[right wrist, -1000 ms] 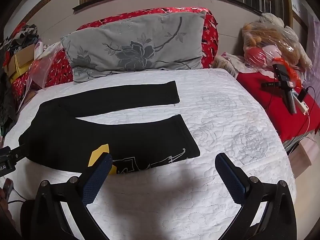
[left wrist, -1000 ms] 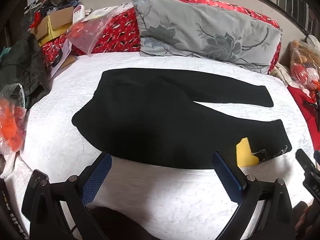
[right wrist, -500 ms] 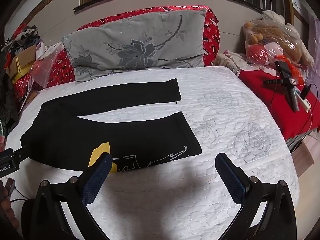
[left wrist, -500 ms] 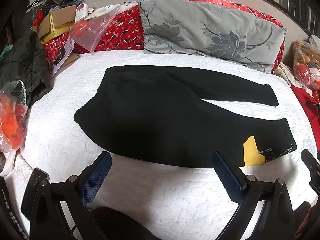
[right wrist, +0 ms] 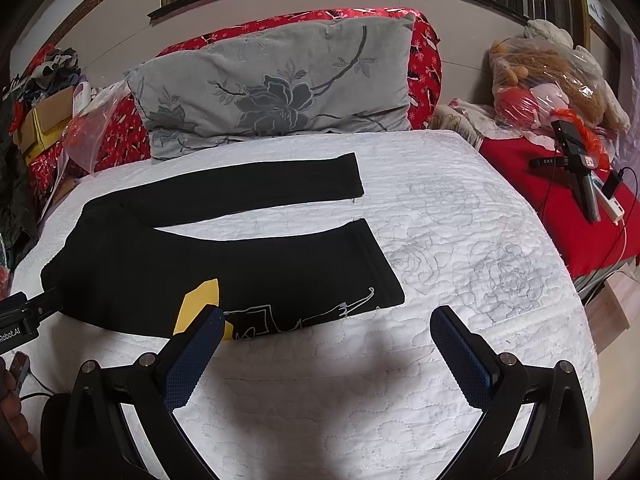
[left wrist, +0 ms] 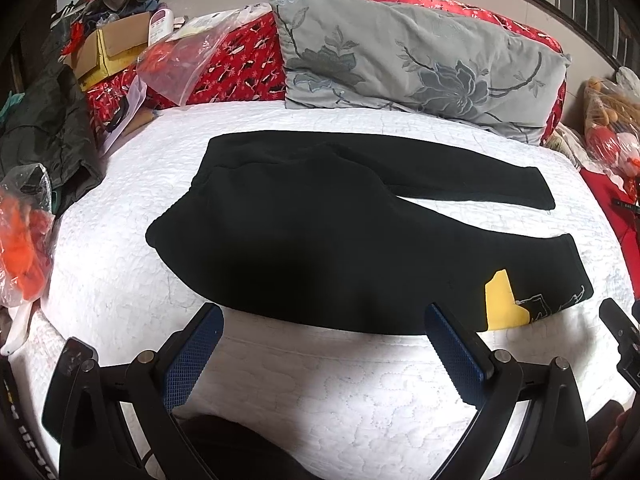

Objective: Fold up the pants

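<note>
Your left tool [left wrist: 320,344] hangs over the near edge of the bed with its blue-padded fingers spread wide and nothing between them; your right tool [right wrist: 324,342] is the same, fingers apart and empty, further along that edge toward the right-hand side.

The black fabric pants [left wrist: 320,236] lie flat on the white quilted bed cover [left wrist: 120,280], unfolded. Their long axis runs roughly parallel to the near edge: the waistband sits toward the left side of the bed, and the two legs stretch out to the right with a wedge of white cover showing between them. The near leg carries a yellow patch [left wrist: 502,300] and a thin white line drawing by its hem, just ahead of your right tool. The far leg ends closer to the grey floral pillow [right wrist: 272,84] at the head of the bed.

So the split is plain: your left tool faces the waist and seat, your right tool faces the cuff of the near leg [right wrist: 380,272]. Neither one touches the cloth yet.

As I read it, the first fold would bring one leg over the other, across the short axis. Expect limp, thick fabric: take the edge itself, both layers, and be careful not to pinch the quilt underneath, since the pants lie flush on it.
</note>
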Demonstrator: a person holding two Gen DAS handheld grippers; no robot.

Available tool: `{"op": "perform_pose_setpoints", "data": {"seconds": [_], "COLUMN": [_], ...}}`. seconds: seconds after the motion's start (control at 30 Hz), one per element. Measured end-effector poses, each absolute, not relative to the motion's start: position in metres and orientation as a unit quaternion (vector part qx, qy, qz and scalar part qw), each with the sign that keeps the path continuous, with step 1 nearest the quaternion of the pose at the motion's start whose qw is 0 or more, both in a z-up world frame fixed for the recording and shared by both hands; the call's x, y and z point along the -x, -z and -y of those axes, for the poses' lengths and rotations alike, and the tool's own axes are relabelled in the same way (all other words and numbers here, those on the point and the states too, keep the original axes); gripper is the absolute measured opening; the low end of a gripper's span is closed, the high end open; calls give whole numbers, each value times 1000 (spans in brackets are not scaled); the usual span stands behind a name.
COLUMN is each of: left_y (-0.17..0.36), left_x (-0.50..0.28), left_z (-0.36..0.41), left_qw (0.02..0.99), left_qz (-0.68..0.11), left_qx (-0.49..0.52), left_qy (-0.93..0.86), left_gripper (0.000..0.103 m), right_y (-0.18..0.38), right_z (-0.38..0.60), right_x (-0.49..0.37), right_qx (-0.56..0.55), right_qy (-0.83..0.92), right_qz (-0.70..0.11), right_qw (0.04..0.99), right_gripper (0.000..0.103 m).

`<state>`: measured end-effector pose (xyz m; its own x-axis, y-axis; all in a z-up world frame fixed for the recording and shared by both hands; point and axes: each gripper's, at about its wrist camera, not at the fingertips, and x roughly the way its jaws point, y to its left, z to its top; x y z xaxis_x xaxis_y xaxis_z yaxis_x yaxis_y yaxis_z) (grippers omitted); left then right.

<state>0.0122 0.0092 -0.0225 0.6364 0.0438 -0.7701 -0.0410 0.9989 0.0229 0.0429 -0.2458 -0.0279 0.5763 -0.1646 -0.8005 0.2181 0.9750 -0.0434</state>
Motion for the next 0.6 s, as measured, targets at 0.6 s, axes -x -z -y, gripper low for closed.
{"op": "perform_pose_setpoints", "data": {"seconds": [0.6], "left_y": [21], "left_x": [-6], "left_z": [-8], "left_qw": [905], "left_qz": [-425], "left_qx": [-4], "left_qy": [-17], "left_gripper": [102], "right_y": [24], "right_z": [243], "right_x": [-41], "right_qx": [-29], "right_qy": [103], "right_qz": [-446], "right_qw": [888], "right_gripper": [103]}}
